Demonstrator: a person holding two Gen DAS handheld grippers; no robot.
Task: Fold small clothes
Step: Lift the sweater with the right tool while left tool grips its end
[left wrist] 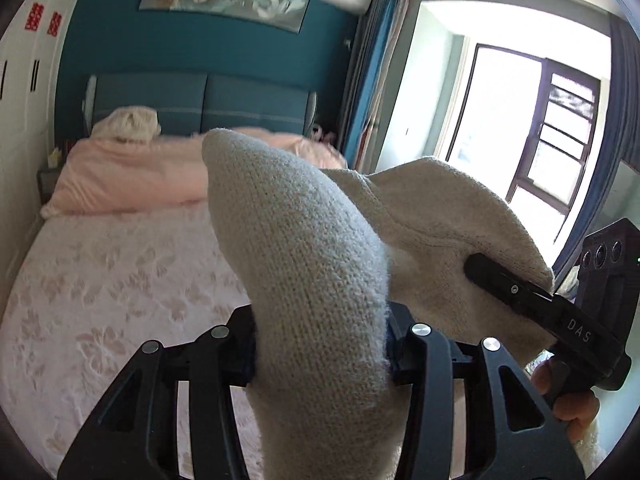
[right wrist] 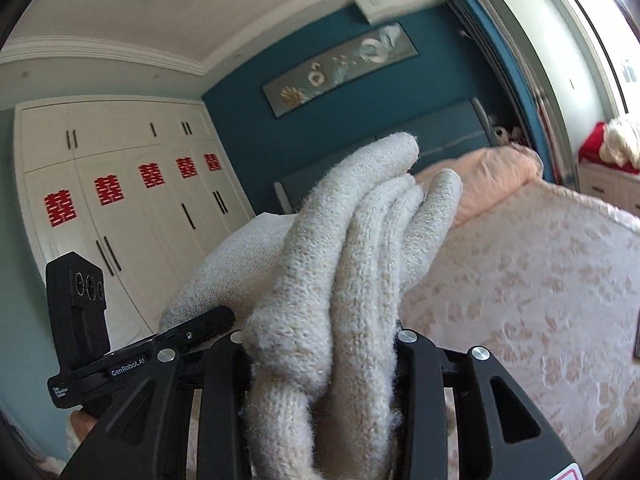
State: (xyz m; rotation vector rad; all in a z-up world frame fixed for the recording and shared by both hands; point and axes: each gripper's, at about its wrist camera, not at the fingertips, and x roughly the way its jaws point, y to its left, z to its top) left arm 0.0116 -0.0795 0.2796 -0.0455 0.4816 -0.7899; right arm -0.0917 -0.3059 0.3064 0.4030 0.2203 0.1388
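Item: cream knit garment [left wrist: 312, 264], held aloft over bed [left wrist: 120, 280]. Left hand-held gripper [left wrist: 320, 344] and right hand-held gripper [right wrist: 324, 364] each clamp bunched fabric. Handling: spread grips apart, lay flat before folding.

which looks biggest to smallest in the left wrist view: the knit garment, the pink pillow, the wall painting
1. knit garment, though it is held right at the camera, so nearness inflates it
2. pink pillow
3. wall painting
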